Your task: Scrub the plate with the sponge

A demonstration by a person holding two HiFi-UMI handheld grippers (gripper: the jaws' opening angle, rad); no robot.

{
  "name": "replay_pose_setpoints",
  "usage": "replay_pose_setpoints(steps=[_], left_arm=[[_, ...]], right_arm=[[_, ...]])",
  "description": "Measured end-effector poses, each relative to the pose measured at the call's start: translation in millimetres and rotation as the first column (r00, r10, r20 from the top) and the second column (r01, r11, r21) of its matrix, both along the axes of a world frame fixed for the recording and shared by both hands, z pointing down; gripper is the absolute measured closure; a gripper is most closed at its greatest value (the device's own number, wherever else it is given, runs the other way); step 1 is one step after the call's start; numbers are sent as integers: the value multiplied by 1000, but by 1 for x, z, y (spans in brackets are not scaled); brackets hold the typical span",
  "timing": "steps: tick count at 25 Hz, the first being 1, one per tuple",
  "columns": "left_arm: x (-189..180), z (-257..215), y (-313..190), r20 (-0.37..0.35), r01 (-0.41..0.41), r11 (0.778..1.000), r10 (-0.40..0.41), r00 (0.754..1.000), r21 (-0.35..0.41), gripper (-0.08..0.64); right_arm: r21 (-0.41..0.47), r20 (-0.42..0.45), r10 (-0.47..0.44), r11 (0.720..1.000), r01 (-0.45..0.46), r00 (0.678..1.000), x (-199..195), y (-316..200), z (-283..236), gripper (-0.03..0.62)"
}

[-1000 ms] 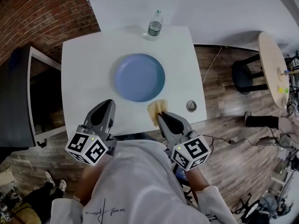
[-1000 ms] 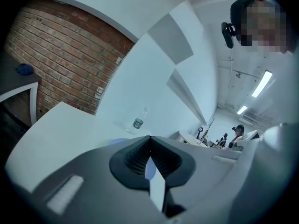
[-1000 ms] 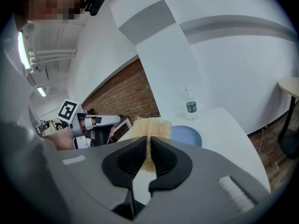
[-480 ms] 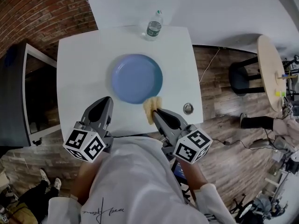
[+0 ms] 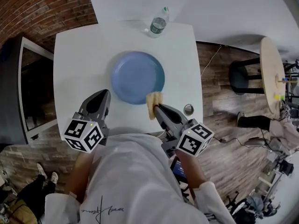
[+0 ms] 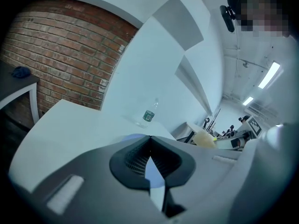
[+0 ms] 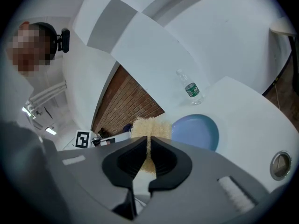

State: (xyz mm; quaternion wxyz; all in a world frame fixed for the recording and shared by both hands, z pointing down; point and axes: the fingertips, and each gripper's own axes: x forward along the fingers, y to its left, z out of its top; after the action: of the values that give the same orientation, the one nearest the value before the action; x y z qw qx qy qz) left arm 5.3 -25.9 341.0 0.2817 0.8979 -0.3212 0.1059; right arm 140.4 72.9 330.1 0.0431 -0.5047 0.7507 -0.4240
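A blue plate [image 5: 137, 77] lies in the middle of the white table [image 5: 79, 55]; the right gripper view shows the same plate [image 7: 198, 132] beyond the jaws. My right gripper [image 5: 156, 107] is shut on a tan fibrous sponge [image 5: 153, 101], [image 7: 149, 129], held at the plate's near right rim. My left gripper [image 5: 103, 97] hovers over the table near the plate's near left side, jaws pressed together with nothing between them. In the left gripper view only a sliver of the plate [image 6: 135, 137] shows past the closed jaws.
A water bottle [image 5: 159, 24], [image 7: 190, 88], [image 6: 149, 113] stands at the table's far edge. A round metal cap [image 5: 188, 109], [image 7: 280, 164] sits in the table near its right front corner. A black cabinet [image 5: 14, 87] stands left of the table, a round side table [image 5: 272, 71] and stool to the right.
Both grippers moved forward toward the plate. The right gripper rolled and carried the sponge up to the plate's near right rim.
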Motion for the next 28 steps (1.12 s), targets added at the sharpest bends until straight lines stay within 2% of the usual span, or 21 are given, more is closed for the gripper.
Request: replay_pose_setpoints(steps=[8,14,19,23,28], left_arm=[[0,39,-19,37,4,997,-2,999,-77,558],[-4,55,-28,-80,37,975,-55,995,-221,558],[-8,65,-33,-95,35,964,-62,994,-263,558],[-9,76,-34,-136,32,945,-80,988,-327,558],[-8,98,-36,-91,27,932,-65,994,-361,558]], right_arm=[[-70,-29,-12,998,10,1000,0,-20,25,565],[-116,-50,-54,992,48,997,-4,-36,39,563],[-150,-65,-82,986,71,995,-8,-52,52,561],[-172,-94,-109,981,92,990,-10,-62,58,561],[-202,-163,-138,974,104,977,-5,-75,78,561]])
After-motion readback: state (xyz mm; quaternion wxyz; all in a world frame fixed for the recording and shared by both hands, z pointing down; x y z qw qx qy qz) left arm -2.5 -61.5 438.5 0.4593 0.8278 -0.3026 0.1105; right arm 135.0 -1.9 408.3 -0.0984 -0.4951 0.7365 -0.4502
